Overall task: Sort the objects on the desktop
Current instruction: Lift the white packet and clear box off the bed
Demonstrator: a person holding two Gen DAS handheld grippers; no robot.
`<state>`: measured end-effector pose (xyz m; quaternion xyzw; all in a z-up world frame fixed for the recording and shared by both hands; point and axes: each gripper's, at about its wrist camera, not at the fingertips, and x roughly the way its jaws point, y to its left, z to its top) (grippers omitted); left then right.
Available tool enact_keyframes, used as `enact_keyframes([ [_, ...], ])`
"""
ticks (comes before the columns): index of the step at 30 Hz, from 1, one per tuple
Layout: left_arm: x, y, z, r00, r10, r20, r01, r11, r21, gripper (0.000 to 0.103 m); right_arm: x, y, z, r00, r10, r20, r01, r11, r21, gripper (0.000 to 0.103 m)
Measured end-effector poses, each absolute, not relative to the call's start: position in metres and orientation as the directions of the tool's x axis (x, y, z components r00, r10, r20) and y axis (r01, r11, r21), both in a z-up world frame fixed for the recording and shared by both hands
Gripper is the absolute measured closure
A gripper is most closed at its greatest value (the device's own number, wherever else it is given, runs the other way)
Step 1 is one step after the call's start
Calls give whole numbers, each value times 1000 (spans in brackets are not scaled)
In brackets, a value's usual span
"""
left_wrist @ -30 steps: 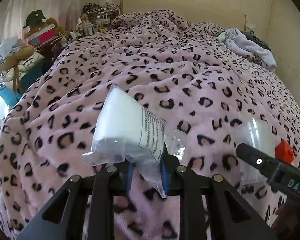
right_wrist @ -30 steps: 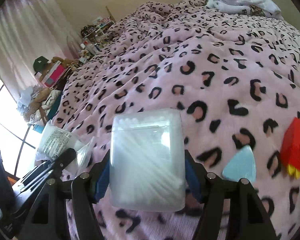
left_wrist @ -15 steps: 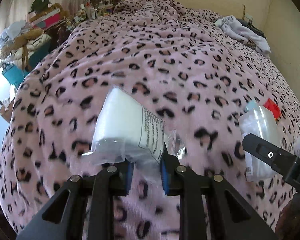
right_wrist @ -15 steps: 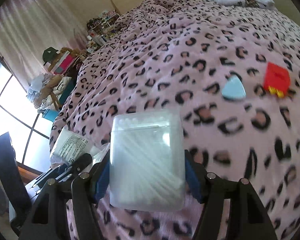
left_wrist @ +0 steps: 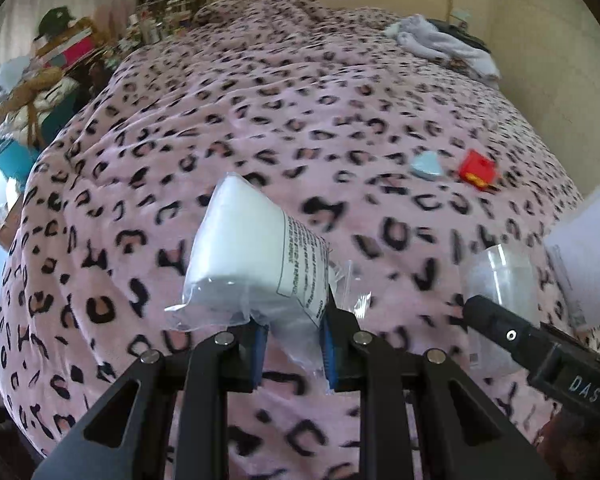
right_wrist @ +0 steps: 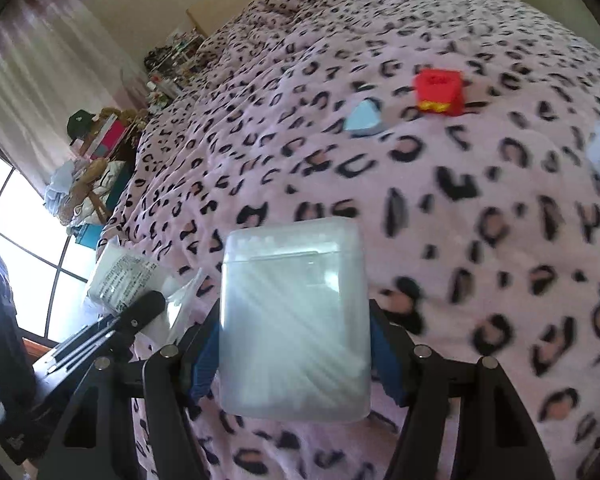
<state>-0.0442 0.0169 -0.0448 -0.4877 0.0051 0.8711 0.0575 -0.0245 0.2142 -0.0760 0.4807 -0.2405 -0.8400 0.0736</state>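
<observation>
While left claw (left_wrist: 292, 344) clamps bagged pad (left_wrist: 256, 256), right claw (right_wrist: 294, 346) clamps swab box (right_wrist: 294, 320).

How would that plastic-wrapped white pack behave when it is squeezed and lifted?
The white pack probably feels light and soft. The left gripper pinches only its loose wrapper, which bunches, so it is likely floppy. The glossy film may slip.

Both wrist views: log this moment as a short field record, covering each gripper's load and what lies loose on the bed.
left gripper: shut on plastic-wrapped white pack
right gripper: shut on translucent box of cotton swabs
surface: pink leopard-print blanket
loose items: red block and pale blue triangular piece, lying close together, apart from both grippers
far end: heap of pale clothes
</observation>
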Motion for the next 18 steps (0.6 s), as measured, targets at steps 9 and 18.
enact_keyframes([
  [9, -25, 90, -10, -540, 176, -823, -219, -974, -64, 80, 15, 276, -41, -604, -277, -747, -166, -873, 458, 36],
  [18, -14, 156, 15, -538, 259, -802, -320, -943, -90, 80, 46, 330, -11, -663, -200, -722, -219, -870, 442, 36],
])
